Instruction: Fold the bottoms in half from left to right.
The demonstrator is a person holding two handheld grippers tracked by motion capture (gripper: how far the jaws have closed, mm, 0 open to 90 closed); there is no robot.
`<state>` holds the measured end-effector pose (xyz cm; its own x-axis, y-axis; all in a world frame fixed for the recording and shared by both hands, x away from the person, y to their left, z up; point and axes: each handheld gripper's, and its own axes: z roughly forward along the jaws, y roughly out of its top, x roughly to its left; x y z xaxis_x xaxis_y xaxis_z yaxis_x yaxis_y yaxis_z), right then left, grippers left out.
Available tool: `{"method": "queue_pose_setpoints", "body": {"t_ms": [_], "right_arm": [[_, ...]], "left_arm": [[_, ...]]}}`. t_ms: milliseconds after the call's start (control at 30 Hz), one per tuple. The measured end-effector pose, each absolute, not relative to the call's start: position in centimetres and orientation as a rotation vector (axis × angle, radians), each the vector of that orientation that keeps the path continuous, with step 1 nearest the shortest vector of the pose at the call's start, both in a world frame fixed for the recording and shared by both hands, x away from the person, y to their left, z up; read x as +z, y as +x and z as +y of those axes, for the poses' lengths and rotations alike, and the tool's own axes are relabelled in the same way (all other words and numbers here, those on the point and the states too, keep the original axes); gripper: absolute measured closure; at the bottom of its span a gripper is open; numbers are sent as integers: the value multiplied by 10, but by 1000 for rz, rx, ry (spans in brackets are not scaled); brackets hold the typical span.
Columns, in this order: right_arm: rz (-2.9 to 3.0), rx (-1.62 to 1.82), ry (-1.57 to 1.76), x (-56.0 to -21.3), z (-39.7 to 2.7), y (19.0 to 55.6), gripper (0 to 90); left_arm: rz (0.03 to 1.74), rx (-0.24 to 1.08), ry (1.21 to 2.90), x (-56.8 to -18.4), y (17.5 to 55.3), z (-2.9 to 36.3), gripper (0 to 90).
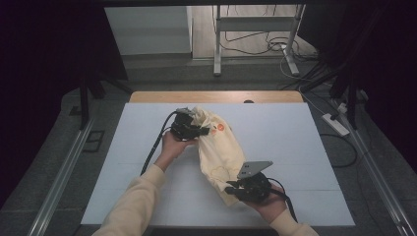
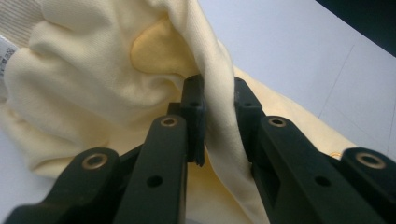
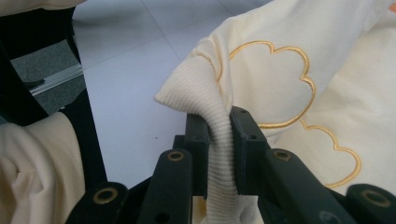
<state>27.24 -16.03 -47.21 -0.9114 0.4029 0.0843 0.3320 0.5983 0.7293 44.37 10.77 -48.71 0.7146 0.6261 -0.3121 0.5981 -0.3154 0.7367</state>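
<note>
I've got a cream garment (image 1: 219, 150) pinched at two ends over the white table (image 1: 295, 147), bunched into a long diagonal roll between my hands. Looks like a small sweatshirt: knit fabric, ribbed hem, gold cloud outlines (image 3: 275, 79) stitched on it, an orange mark (image 1: 221, 128) near the far end.

Left gripper (image 1: 189, 126): jaws clenched on a thin fold of the plain fabric (image 2: 219, 116), cloth running up between the pads. Right gripper (image 1: 246, 189): jaws clamped on the ribbed hem (image 3: 219, 135), a thick wad of rib squeezed between them. Neither is released.

Handling call: light, soft, totally limp. No stiffness, so it sags and crumples wherever it isn't held. Not fragile, not slippery; knit grips well on the pads. The risk is catching several layers at once, or a thin fold creeping out under tension.

Best holds, I reckon: the rib, like the right side has, since it's thick and gives the jaws something to bite. The left hold sits on a single loose fold mid-cloth, weaker I'd say; a seam, corner or hem edge would be safer. Most of the body lies low near the table between the grippers; can't tell whether it rests on it. To flatten it I'd want matching corners, not mid-panel pinches.
</note>
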Motion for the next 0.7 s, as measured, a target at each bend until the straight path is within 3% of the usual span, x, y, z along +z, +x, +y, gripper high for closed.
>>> {"method": "queue_pose_setpoints", "body": {"t_ms": [700], "right_arm": [[2715, 1206, 721, -482, -171, 273, 782]], "left_arm": [[922, 0, 2040, -499, 457, 88, 773]]}}
